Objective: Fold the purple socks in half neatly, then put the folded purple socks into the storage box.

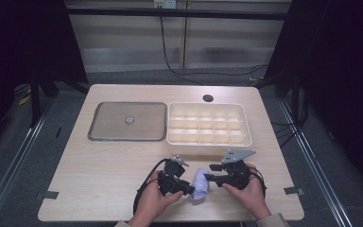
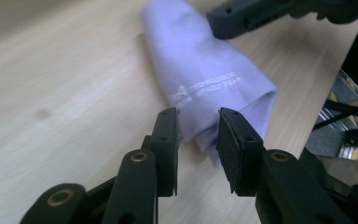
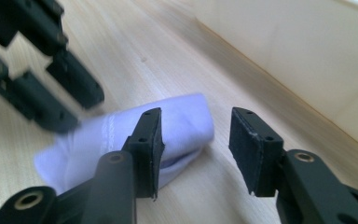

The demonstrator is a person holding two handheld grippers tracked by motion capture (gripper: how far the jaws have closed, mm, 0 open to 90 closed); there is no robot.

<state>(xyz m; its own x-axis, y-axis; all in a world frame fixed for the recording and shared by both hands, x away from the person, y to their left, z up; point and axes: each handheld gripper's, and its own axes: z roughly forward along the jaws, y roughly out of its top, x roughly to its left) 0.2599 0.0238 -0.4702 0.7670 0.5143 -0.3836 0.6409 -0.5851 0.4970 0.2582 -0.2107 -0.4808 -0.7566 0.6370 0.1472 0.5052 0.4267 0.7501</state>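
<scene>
Both hands work at the desk's (image 1: 99, 189) near edge: left tool (image 2: 198, 135) straddles the rolled lilac cloth's (image 2: 205, 79) end, unclamped; right tool (image 3: 196, 140) gapes, holding nothing, beside its other end, probably for rolling.

Right gripper (image 3: 193, 149) fingers apart, rolled lilac cloth (image 3: 177, 126) on worktop (image 3: 168, 56) behind the left finger; left gripper (image 3: 51, 88) at cloth's far end; white box (image 3: 307, 56) right.

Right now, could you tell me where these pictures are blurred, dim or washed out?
High view: dark surroundings, table evenly lit, soft detail. Left gripper view: cloth sharp, far table hazy. Right gripper view: the left gripper is blurred, the box wall washed pale.
</scene>
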